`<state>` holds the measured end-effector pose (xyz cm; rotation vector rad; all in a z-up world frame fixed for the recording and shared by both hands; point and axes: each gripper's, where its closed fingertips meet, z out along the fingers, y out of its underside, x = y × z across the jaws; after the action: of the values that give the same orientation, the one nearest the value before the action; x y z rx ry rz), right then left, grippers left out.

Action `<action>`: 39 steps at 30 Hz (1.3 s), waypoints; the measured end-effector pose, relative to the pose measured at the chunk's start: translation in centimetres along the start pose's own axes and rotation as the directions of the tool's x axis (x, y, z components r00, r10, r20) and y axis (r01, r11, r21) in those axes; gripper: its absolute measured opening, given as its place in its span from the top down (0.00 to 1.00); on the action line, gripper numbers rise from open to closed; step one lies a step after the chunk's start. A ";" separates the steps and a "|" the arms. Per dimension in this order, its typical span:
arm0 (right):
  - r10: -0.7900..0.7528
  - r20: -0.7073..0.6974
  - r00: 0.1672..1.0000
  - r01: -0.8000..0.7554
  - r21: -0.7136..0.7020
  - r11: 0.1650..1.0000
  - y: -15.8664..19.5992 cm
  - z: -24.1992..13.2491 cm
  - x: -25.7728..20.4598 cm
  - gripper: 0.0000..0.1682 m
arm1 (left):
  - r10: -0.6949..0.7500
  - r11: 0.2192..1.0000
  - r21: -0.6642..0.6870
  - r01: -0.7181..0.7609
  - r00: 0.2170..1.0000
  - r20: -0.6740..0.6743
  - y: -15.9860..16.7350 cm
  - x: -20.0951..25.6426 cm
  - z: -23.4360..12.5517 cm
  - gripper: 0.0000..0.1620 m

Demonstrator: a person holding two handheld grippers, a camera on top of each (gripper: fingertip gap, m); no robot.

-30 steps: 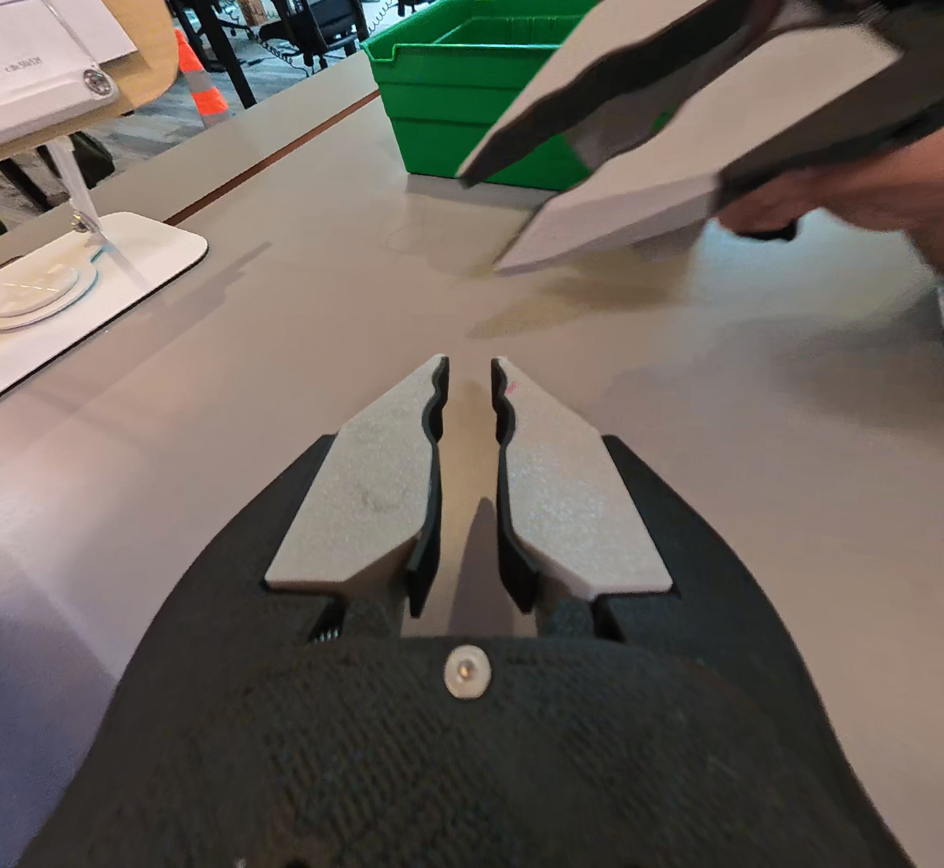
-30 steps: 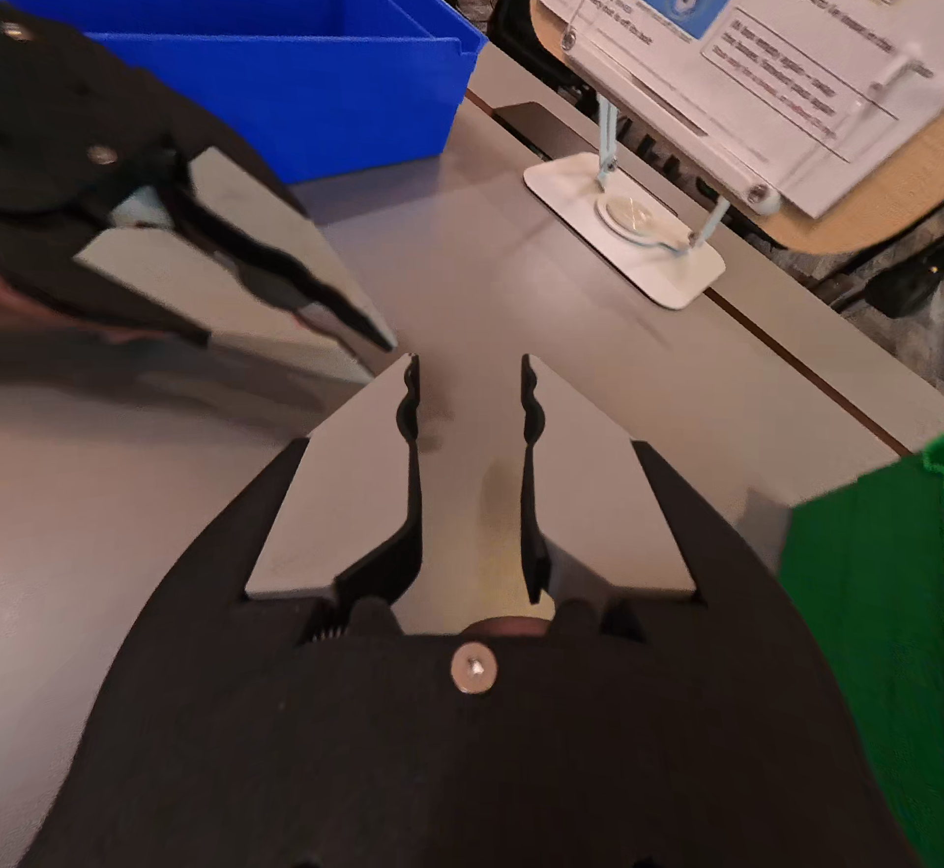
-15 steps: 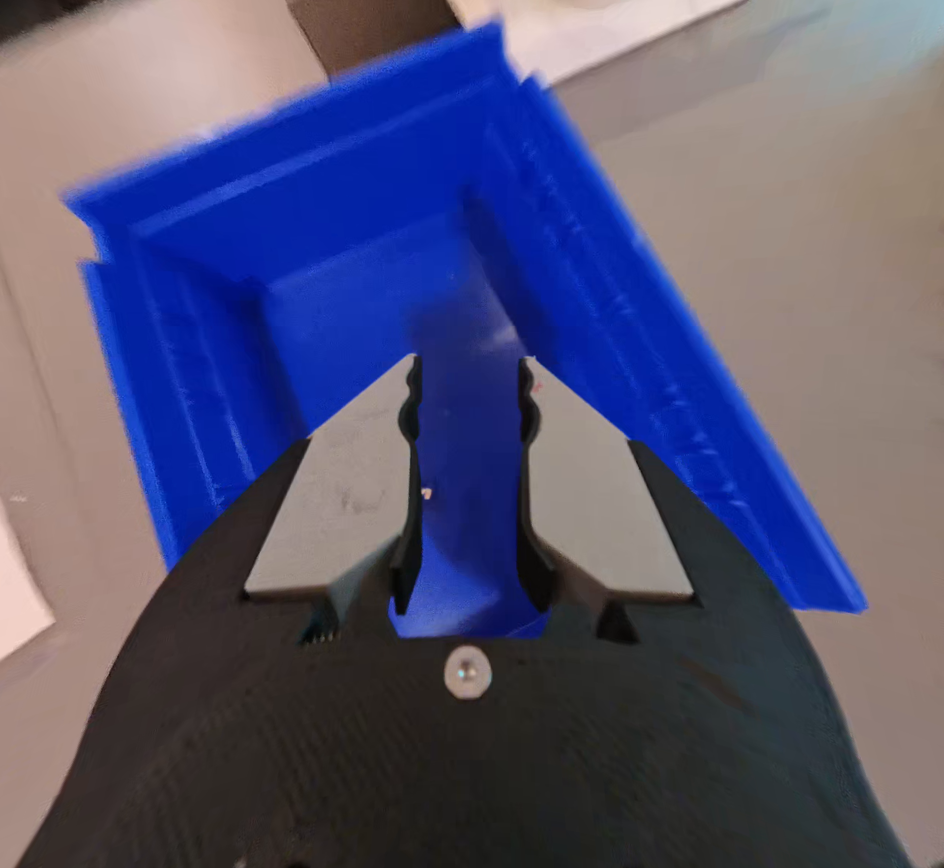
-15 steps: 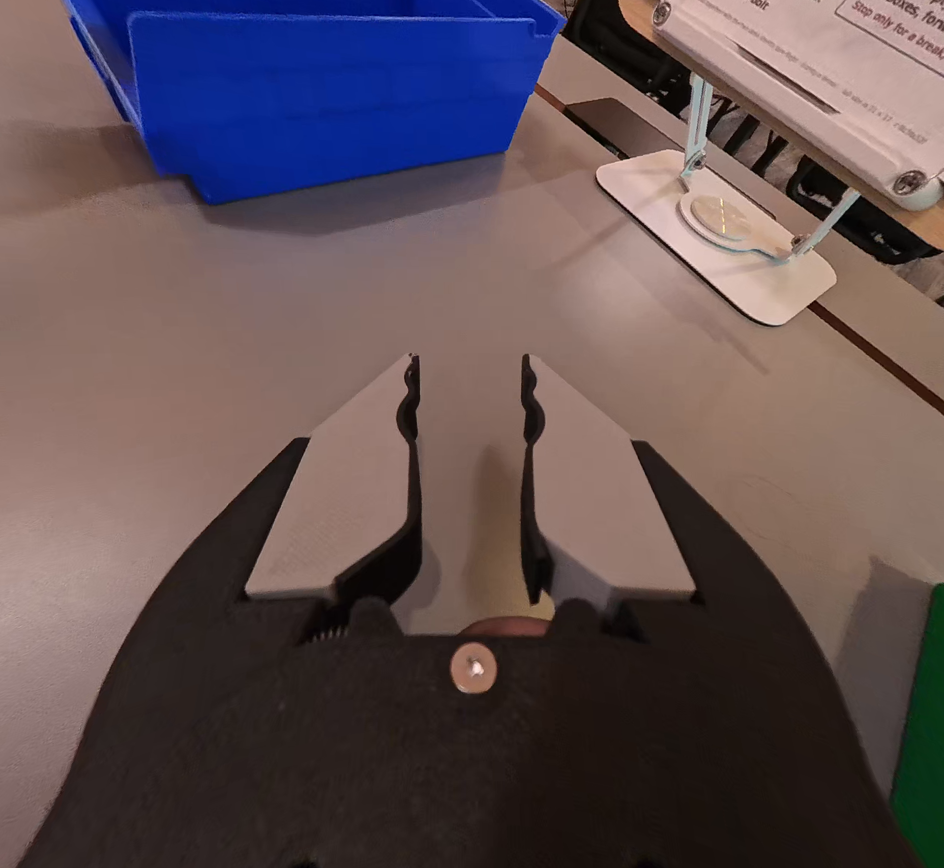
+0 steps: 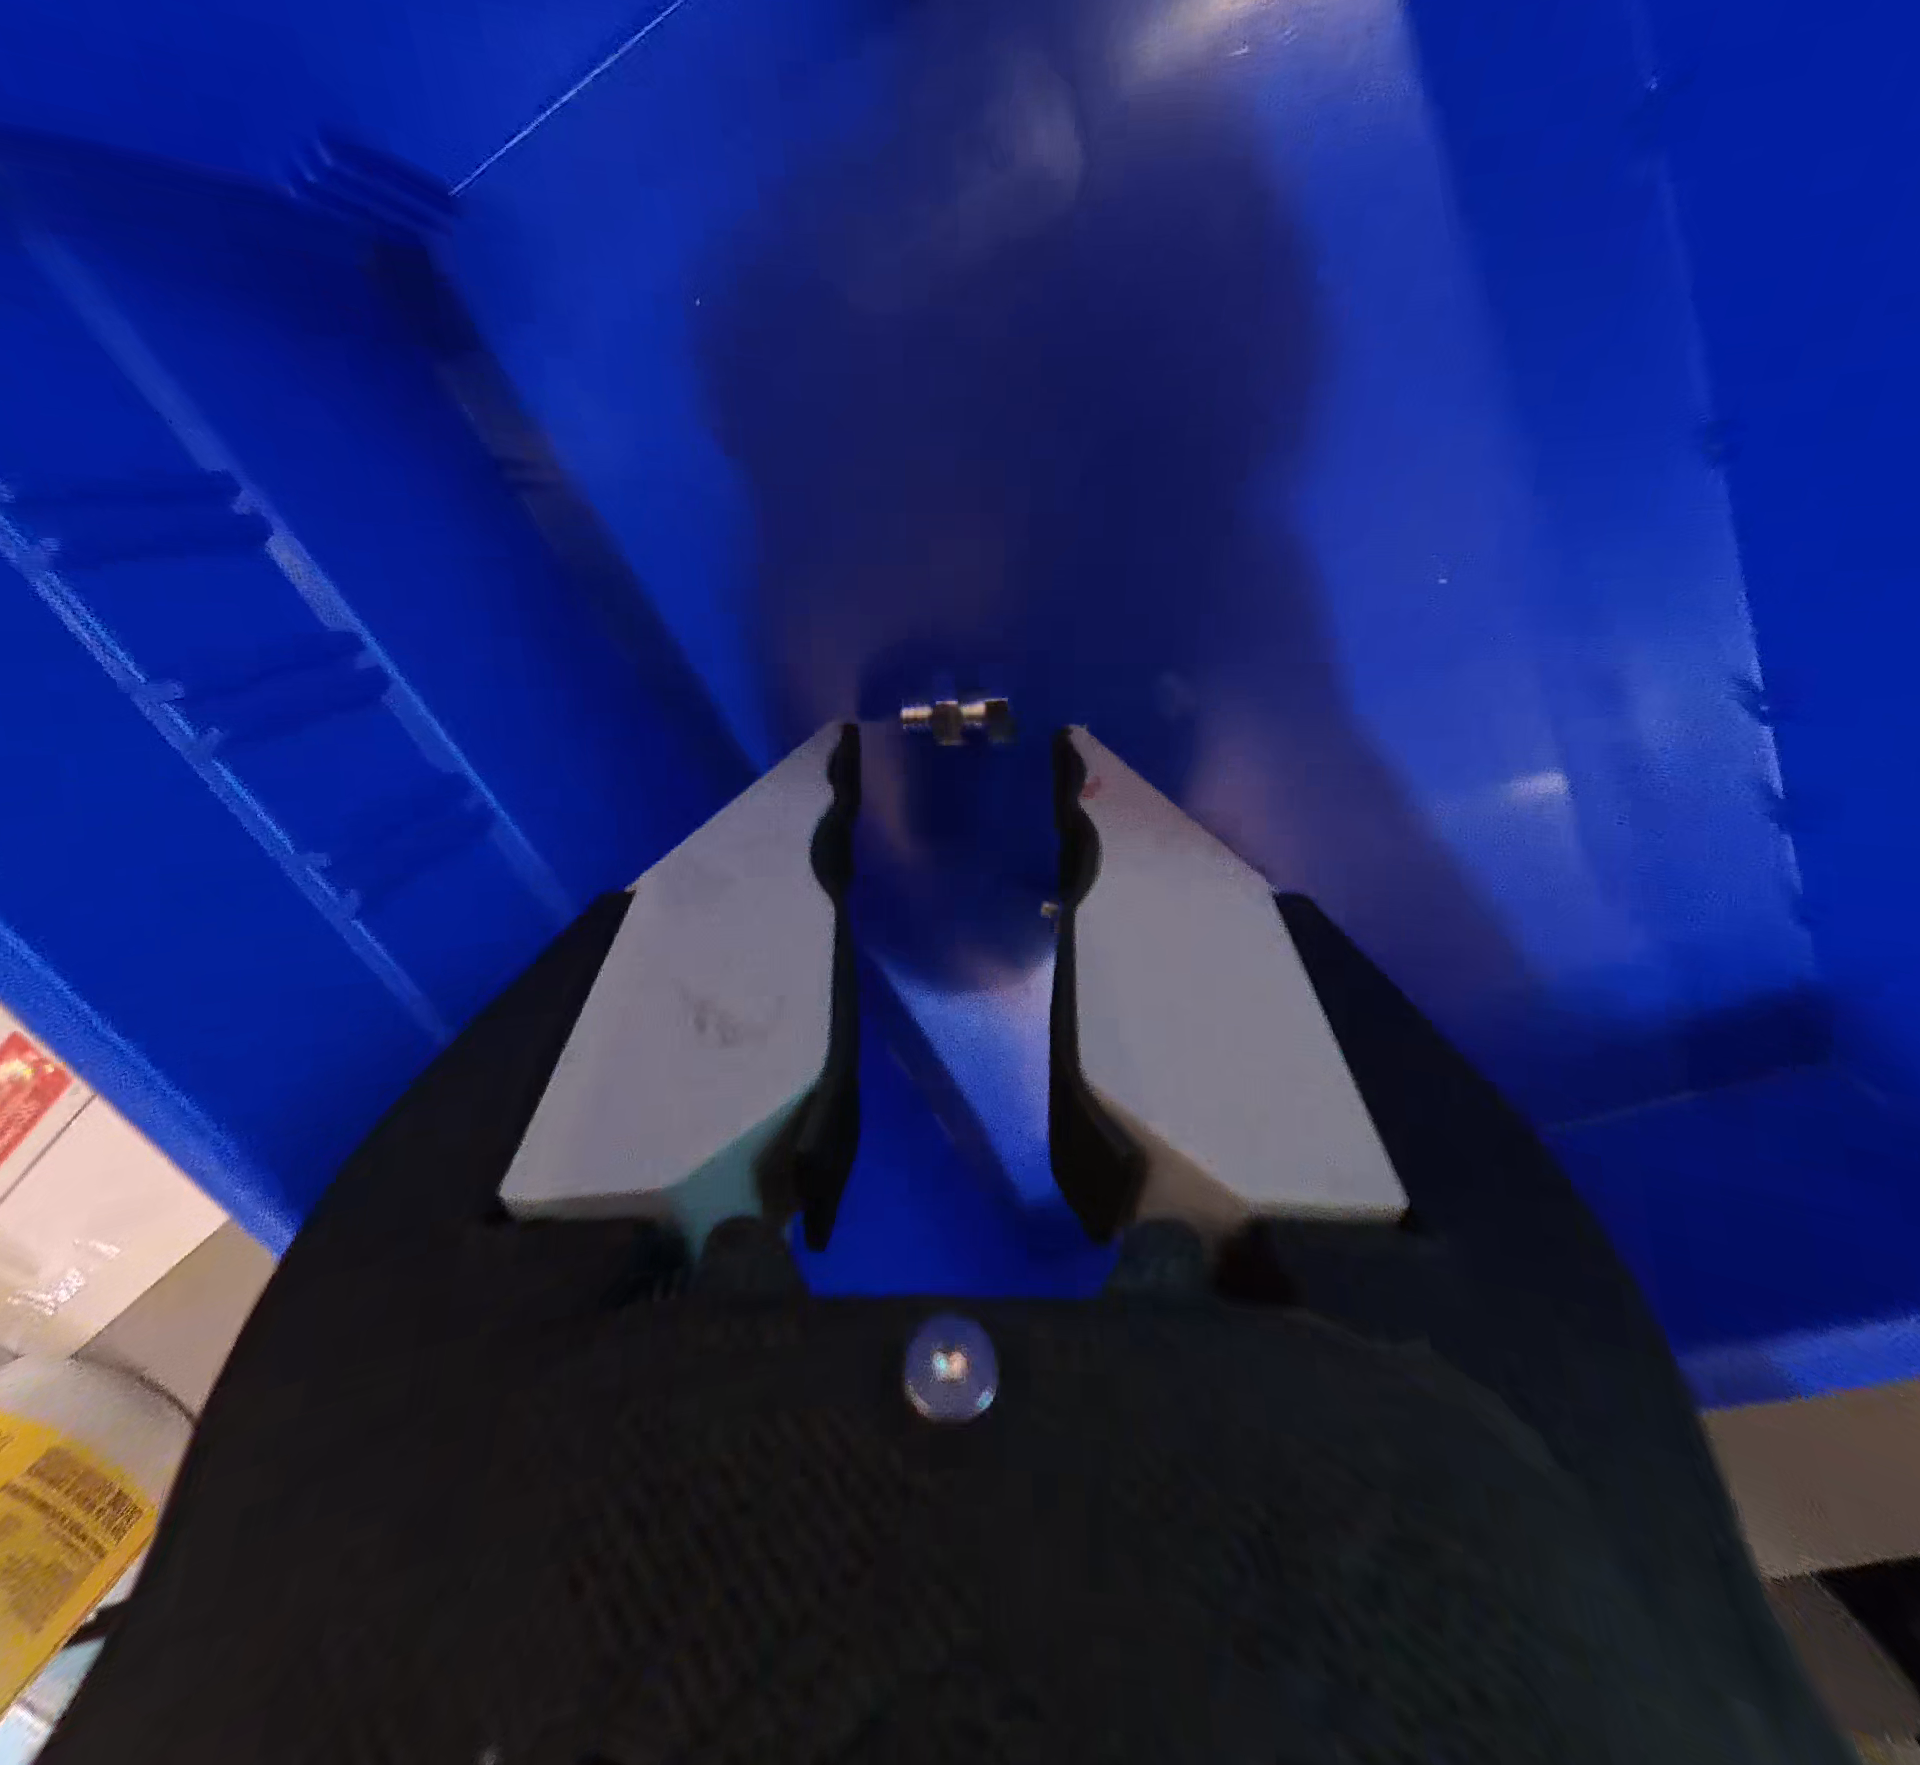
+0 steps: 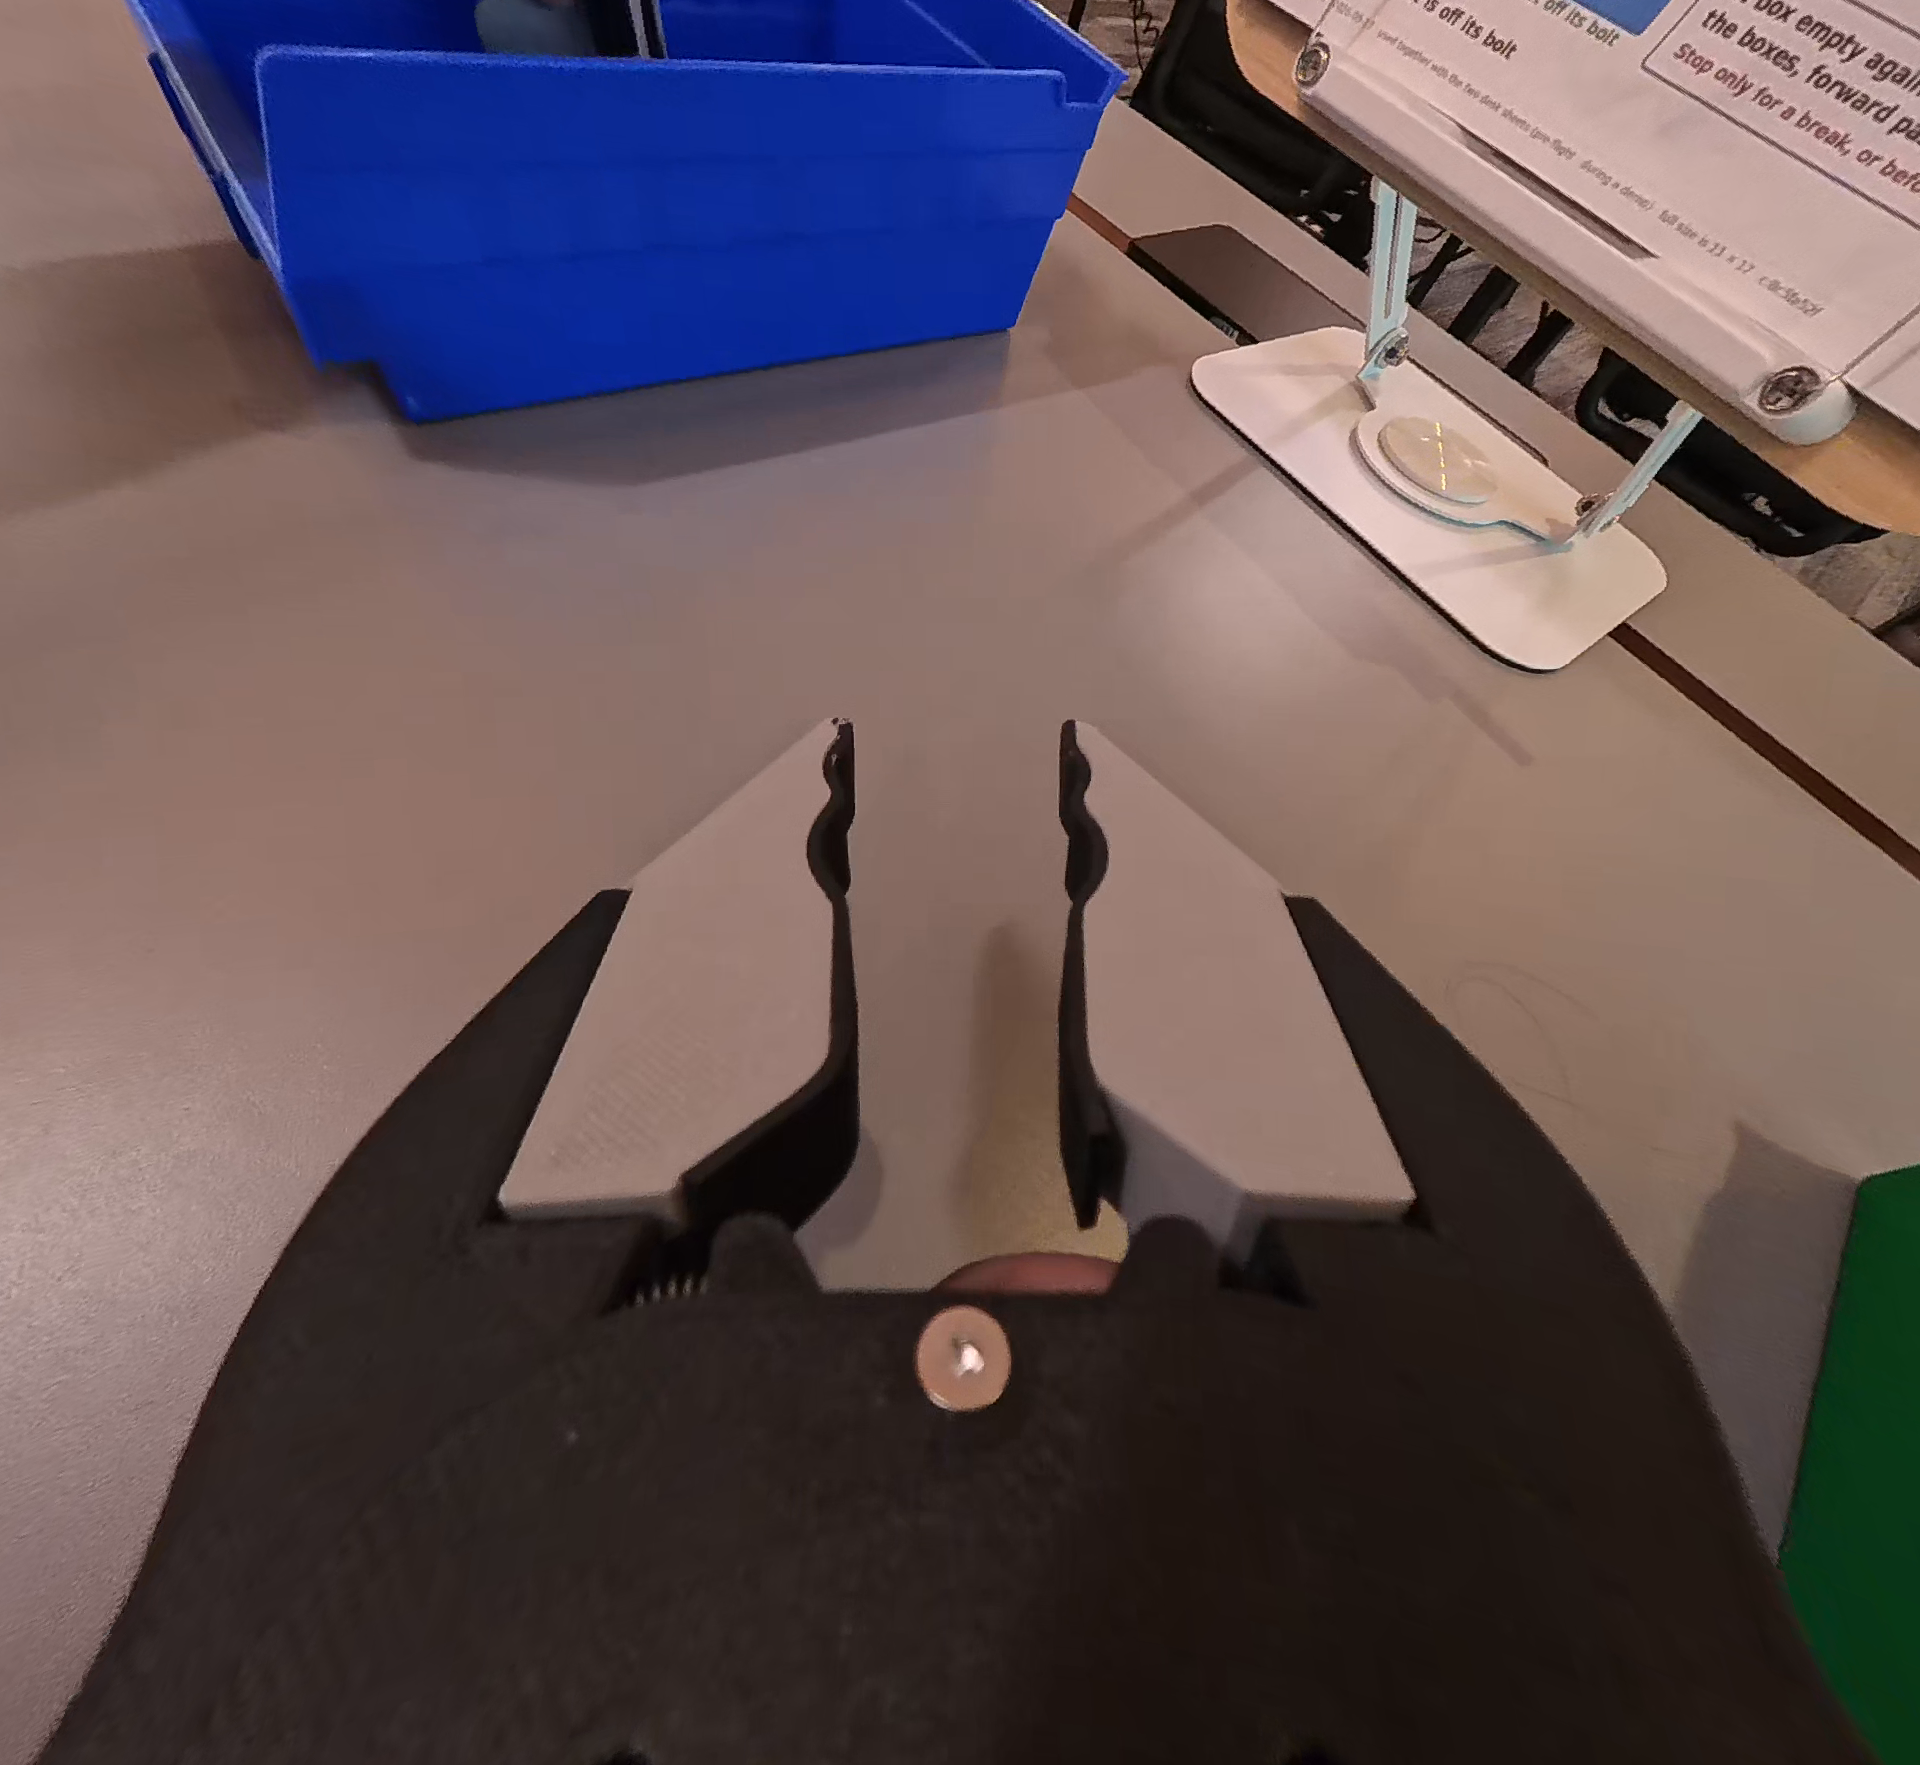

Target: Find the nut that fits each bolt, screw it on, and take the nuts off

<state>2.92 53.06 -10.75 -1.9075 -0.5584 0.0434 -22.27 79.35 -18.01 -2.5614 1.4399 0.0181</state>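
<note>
I hold the left gripper (image 5: 951, 739) parted inside the blue bin (image 5: 1455, 468), lined up on the bolt (image 5: 954, 720); the right gripper (image 6: 956, 739) waits parted and empty over the table (image 6: 416, 676).

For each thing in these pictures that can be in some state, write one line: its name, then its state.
left gripper: open, inside the bin, just short of the bolt
right gripper: open, empty, above the table
bolt: lying on the bin floor, nut on it
blue bin: upright, open-topped

printed instruction sheet (image 6: 1621, 42) on stand, yellow label (image 5: 52, 1528)
</note>
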 end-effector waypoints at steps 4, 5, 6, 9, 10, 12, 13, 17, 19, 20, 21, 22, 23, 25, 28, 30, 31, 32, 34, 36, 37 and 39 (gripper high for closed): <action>0.003 0.010 1.000 -0.003 0.003 1.000 -0.1 0.0 -0.2 0.78 | 0.003 1.000 0.019 -0.003 1.000 0.012 -0.6 -0.1 0.1 0.81; 0.001 0.010 1.000 -0.001 0.003 1.000 0.0 0.0 -0.2 0.78 | -0.004 1.000 0.013 0.004 1.000 0.002 -0.5 0.0 0.3 0.81; -0.001 0.009 1.000 0.001 0.001 1.000 0.0 0.1 -0.2 0.78 | -0.022 0.999 0.027 0.022 1.000 -0.023 -0.6 0.2 0.4 0.82; -0.004 0.008 1.000 0.004 -0.003 1.000 0.1 0.1 -0.1 0.79 | -0.072 0.996 0.050 0.077 0.993 -0.092 -0.9 0.8 0.5 0.87; -0.002 0.010 1.000 0.002 -0.005 1.000 0.1 0.1 -0.1 0.79 | -0.075 0.995 0.061 0.081 0.993 -0.092 -0.9 0.8 0.5 0.87; 0.000 0.011 1.000 0.000 0.000 1.000 0.1 0.1 -0.1 0.79 | -0.073 0.995 0.056 0.078 0.993 -0.093 -0.8 1.0 0.4 0.87; 0.003 0.012 1.000 -0.003 0.000 1.000 0.1 0.1 -0.1 0.79 | -0.067 0.997 0.044 0.071 0.993 -0.094 -0.6 1.2 0.4 0.87; 0.008 0.011 1.000 -0.008 0.002 1.000 0.1 0.0 0.1 0.79 | -0.018 0.998 0.067 0.020 1.000 -0.021 -0.6 1.1 -1.0 0.88; 0.018 0.019 1.000 -0.018 0.005 1.000 0.0 0.0 0.1 0.79 | -0.004 0.991 0.137 0.007 1.000 -0.021 -1.7 1.7 -3.2 0.88; 0.024 0.027 0.999 -0.025 0.006 1.000 0.0 0.0 0.0 0.79 | 0.004 0.984 0.180 0.000 1.000 -0.024 -2.4 2.2 -4.7 0.88; 0.030 0.035 0.999 -0.030 0.004 1.000 0.0 0.0 0.0 0.79 | 0.017 0.975 0.224 -0.009 0.999 -0.034 -3.3 2.9 -6.3 0.88; 0.035 0.043 0.998 -0.035 0.004 0.999 0.1 0.0 -0.1 0.79 | 0.037 0.963 0.270 -0.022 0.998 -0.049 -4.3 3.9 -8.1 0.88; 0.040 0.058 0.997 -0.041 0.010 0.999 0.0 0.0 -0.2 0.79 | 0.067 0.946 0.322 -0.041 0.995 -0.071 -5.4 5.3 -10.0 0.88; 0.059 0.101 0.993 -0.064 0.044 0.997 -0.7 -0.2 -0.7 0.79 | 0.154 0.893 0.446 -0.068 0.975 -0.161 -7.8 9.5 -13.8 0.88; 0.052 0.122 0.991 -0.073 0.174 0.982 -2.9 -1.4 -0.7 0.77 | 0.353 0.765 0.644 -0.028 0.854 -0.383 -10.1 18.8 -19.5 0.88; 0.036 0.110 0.993 -0.064 0.272 0.960 -4.4 -2.7 -0.5 0.78 | 0.475 0.685 0.728 0.033 0.738 -0.480 -10.2 24.4 -21.9 0.88; 0.032 0.106 0.994 -0.063 0.304 0.951 -5.0 -3.3 -0.4 0.79 | 0.522 0.653 0.754 0.075 0.676 -0.520 -10.0 26.8 -22.6 0.88; 0.029 0.111 0.993 -0.064 0.326 0.943 -5.3 -3.7 -0.5 0.79 | 0.564 0.627 0.769 0.126 0.608 -0.560 -9.6 29.0 -23.1 0.88; 0.027 0.153 0.988 -0.080 0.351 0.933 -5.7 -4.2 -1.0 0.78 | 0.626 0.594 0.768 0.238 0.464 -0.628 -8.6 32.5 -23.4 0.88; 0.030 0.164 0.986 -0.091 0.377 0.922 -6.2 -4.7 -1.0 0.77 | 0.678 0.559 0.756 0.340 0.339 -0.653 -7.6 34.6 -23.4 0.88; 0.022 0.157 0.987 -0.084 0.399 0.913 -6.5 -5.1 -0.9 0.77 | 0.701 0.544 0.750 0.376 0.287 -0.653 -7.2 35.4 -23.4 0.88; -0.017 0.122 0.992 -0.040 0.453 0.891 -7.2 -6.0 -0.8 0.78 | 0.729 0.544 0.722 0.427 0.185 -0.659 -6.3 36.6 -23.3 0.88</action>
<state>1.38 49.64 -2.07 -1.4540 -0.5625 0.2788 0.23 47.44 1.93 -1.2355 1.3546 -2.1525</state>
